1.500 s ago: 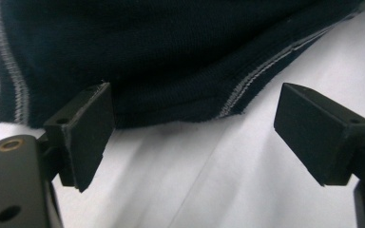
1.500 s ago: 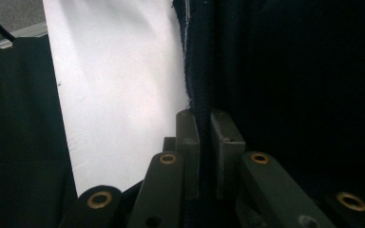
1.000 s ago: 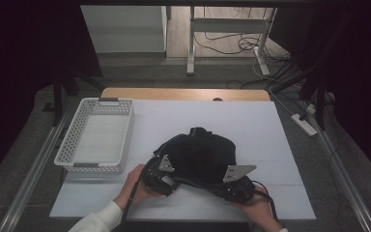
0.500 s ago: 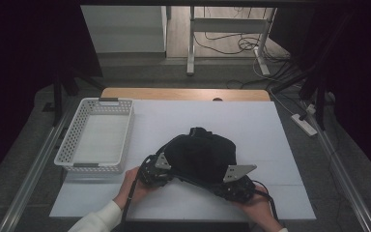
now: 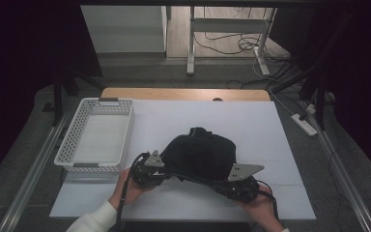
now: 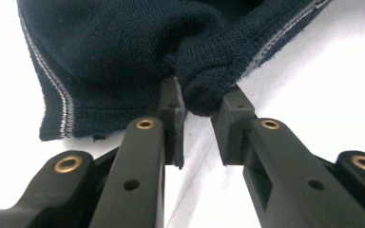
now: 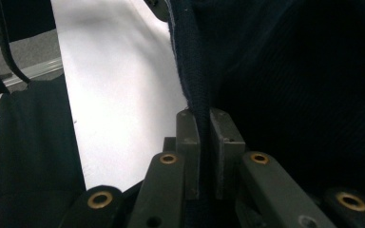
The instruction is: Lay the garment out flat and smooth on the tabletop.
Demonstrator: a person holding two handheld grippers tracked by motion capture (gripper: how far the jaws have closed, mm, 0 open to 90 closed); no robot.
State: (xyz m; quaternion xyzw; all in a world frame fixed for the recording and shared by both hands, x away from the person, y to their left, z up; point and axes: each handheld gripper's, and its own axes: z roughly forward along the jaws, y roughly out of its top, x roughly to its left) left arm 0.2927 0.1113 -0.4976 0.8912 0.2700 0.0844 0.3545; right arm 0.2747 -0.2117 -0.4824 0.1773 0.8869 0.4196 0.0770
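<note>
I hold a dark blue knitted garment (image 5: 200, 157) with both claws, near my edge of the white table (image 5: 251, 116). It looks like a sweater, but it is bunched, so I cannot tell this for sure.

My left claw (image 6: 197, 102) has just been closing, and now a thick fold of the knit sits between its jaws; the pads press it from both sides, with a narrow gap remaining because the fold is thick. My right claw (image 7: 204, 130) is nearly closed on a thin hem of the same garment, which runs straight up between the jaws.

I judge that the gripping step is done: both sides of the near edge are caught. The lifting seems just started, because most of the cloth is a rounded heap resting on the table in the high view. What is left, I think, is to raise it, spread or fold it, and perhaps put it in the white basket (image 5: 72, 145), which stands to the left, near the garment but apart from it, with nothing inside.

The long axis of the garment runs left to right, between my two claws. The bulge of the heap points away from me. A hem with light stitching (image 6: 59, 97) hangs at the left side.
</note>
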